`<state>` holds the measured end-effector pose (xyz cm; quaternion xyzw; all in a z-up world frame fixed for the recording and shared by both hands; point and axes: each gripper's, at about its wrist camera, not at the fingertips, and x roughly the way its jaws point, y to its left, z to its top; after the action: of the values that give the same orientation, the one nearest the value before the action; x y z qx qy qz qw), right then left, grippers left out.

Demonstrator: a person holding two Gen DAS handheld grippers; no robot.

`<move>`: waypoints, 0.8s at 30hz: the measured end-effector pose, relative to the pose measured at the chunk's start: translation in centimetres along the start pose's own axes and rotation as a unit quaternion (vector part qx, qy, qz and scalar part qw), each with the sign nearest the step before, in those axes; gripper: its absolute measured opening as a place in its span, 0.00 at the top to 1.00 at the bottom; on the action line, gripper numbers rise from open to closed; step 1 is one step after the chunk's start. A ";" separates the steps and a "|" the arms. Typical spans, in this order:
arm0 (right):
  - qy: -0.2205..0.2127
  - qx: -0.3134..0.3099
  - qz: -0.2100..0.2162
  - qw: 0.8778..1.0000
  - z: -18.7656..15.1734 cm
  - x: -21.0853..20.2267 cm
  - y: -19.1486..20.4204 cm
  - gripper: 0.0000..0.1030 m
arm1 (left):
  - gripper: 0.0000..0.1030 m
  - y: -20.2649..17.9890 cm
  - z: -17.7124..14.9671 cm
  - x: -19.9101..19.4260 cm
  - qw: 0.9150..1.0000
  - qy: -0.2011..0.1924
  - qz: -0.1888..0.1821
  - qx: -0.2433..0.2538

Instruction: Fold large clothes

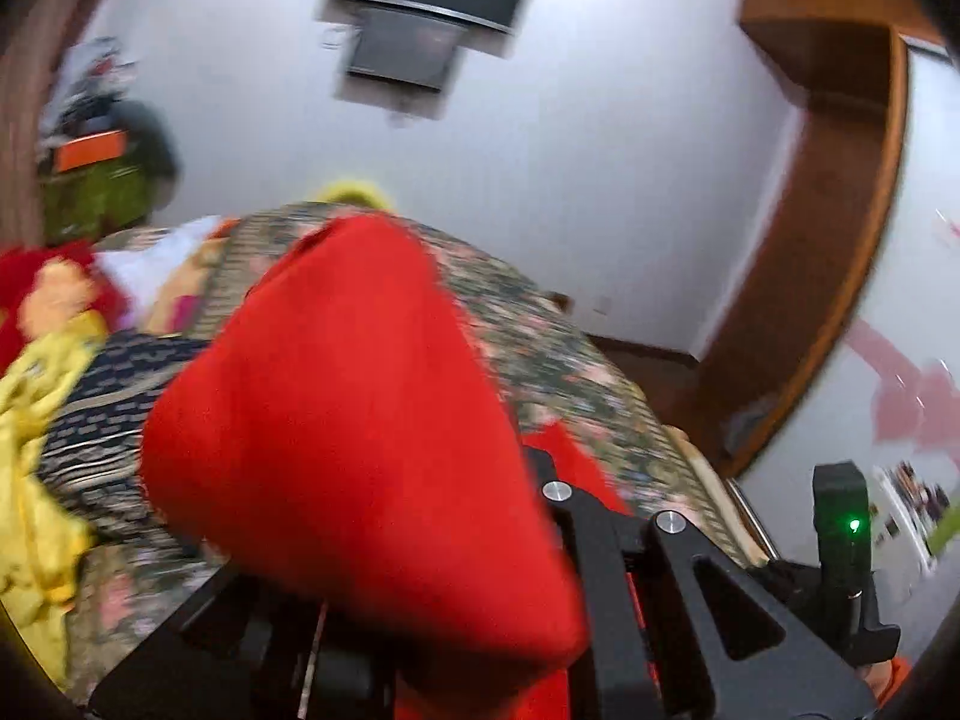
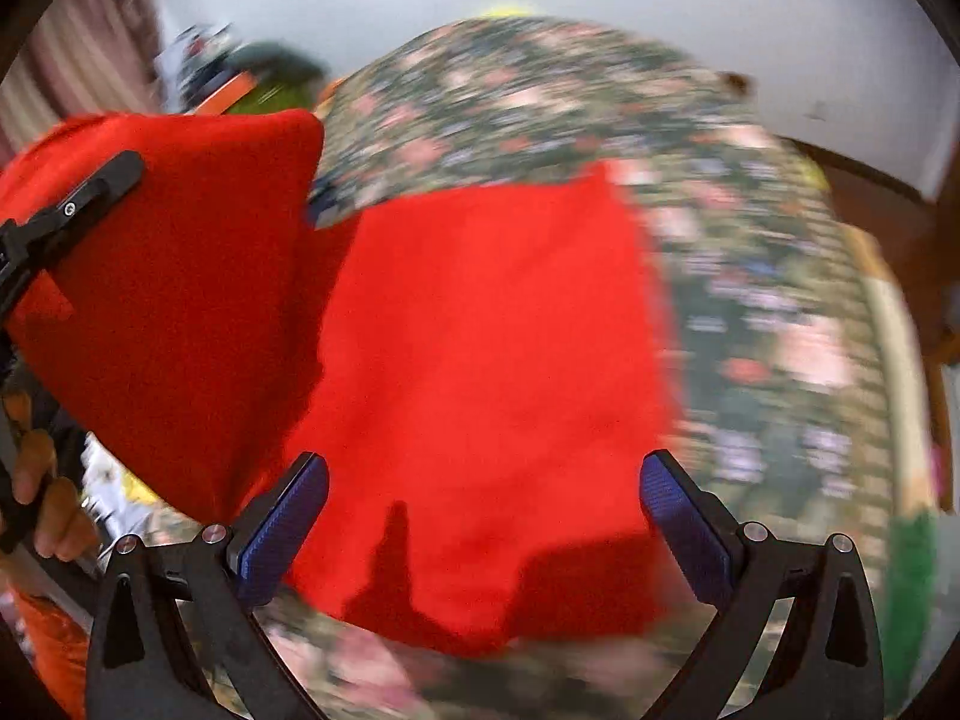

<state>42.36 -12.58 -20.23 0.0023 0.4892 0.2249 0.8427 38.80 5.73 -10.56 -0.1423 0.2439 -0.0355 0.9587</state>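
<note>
The right tool (image 2: 483,525) hangs with its blue pads (image 2: 282,531) spread wide above a red garment (image 2: 480,360) lying on the floral bed (image 2: 750,300). At left, the left tool (image 2: 72,216) lifts a fold of that same cloth.

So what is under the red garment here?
The flat part of the red garment lies on the floral bedspread, which shows all around it. The lifted part hangs from the left gripper. Anything between cloth and bedspread is covered.
</note>
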 end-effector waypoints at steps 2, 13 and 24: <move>-0.008 0.025 -0.016 1.000 -0.7 -1.3 -2.9 0.00 | 0.91 -3.0 -0.6 2.3 0.999 0.028 -0.028 0.016; -0.025 0.084 -0.033 0.996 -4.5 -5.5 -9.6 0.00 | 0.70 -8.4 -8.3 8.1 0.965 0.236 -0.077 0.090; -0.073 0.029 0.019 0.997 -2.1 -7.7 -4.5 0.00 | 0.31 -4.8 -5.1 0.5 0.976 0.185 -0.044 0.103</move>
<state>39.08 -20.03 -15.95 0.0527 0.4328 0.2258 0.8712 36.85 -0.28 -13.65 -0.0447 0.4053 -0.1284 0.9040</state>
